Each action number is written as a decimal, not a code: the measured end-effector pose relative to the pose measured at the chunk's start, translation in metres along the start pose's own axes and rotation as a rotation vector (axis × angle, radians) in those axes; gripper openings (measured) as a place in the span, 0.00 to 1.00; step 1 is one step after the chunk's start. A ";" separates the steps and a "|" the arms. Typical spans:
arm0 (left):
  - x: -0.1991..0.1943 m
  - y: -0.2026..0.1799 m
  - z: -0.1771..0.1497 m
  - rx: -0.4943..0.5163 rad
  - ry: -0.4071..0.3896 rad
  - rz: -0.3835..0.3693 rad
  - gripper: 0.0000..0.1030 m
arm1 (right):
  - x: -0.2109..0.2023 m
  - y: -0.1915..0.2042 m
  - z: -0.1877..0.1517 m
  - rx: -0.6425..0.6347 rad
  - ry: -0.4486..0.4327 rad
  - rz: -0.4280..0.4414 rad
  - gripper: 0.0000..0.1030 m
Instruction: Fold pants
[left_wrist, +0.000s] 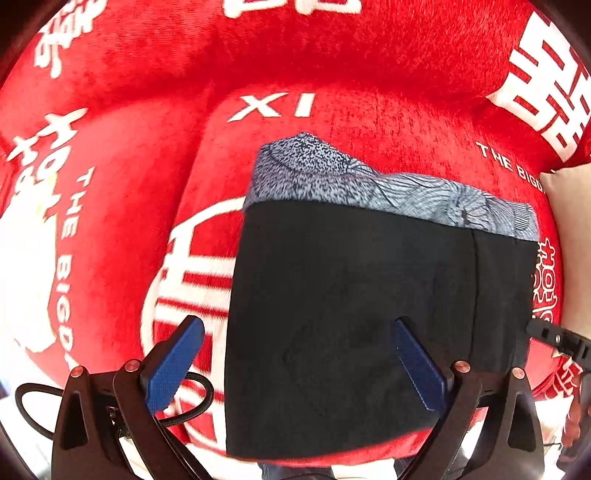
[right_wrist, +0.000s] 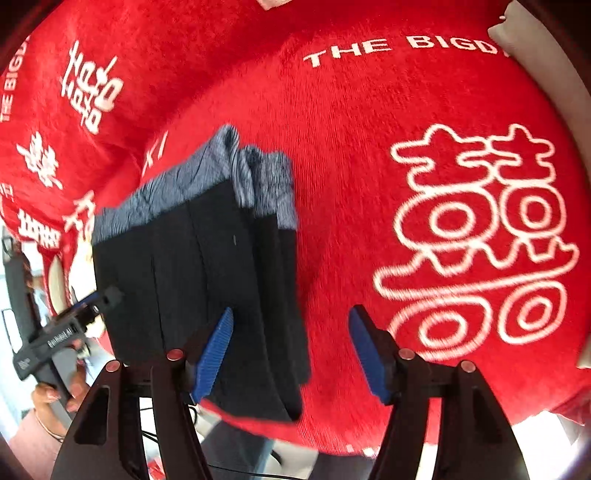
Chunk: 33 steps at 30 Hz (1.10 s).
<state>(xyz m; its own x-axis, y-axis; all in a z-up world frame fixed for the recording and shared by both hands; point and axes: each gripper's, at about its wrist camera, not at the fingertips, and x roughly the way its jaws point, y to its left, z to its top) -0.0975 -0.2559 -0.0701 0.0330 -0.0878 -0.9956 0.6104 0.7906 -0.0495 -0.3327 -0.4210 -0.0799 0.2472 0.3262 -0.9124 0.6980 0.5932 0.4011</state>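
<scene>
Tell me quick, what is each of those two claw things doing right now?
Left gripper: open, holding nothing, fingers apart over the folded pants.
Right gripper: open, holding nothing, beside the pants on the red blanket.

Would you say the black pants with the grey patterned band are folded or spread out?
Folded: the black pants with the grey patterned band lie as a compact rectangle with stacked layers along one edge on the red cloth.

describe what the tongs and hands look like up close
Both tongs have black angular frames, copper-coloured round bolts and ribbed blue pads. A black braided cable loops beside the left tongs. From the right tongs, the left handle shows white lettering, held by a bare hand.
</scene>
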 end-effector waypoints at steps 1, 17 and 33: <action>-0.005 0.000 -0.002 -0.013 0.005 -0.003 0.99 | -0.004 0.001 -0.003 -0.013 0.011 -0.018 0.71; -0.060 -0.018 -0.045 0.087 -0.048 0.044 0.99 | -0.044 0.084 -0.058 -0.088 -0.114 -0.207 1.00; -0.106 -0.013 -0.072 0.197 -0.082 0.065 0.99 | -0.076 0.130 -0.094 -0.064 -0.162 -0.245 1.00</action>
<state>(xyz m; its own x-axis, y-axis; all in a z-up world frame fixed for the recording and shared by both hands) -0.1658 -0.2134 0.0300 0.1368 -0.0959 -0.9859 0.7472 0.6635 0.0392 -0.3239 -0.2991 0.0497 0.1837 0.0489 -0.9818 0.7073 0.6870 0.1665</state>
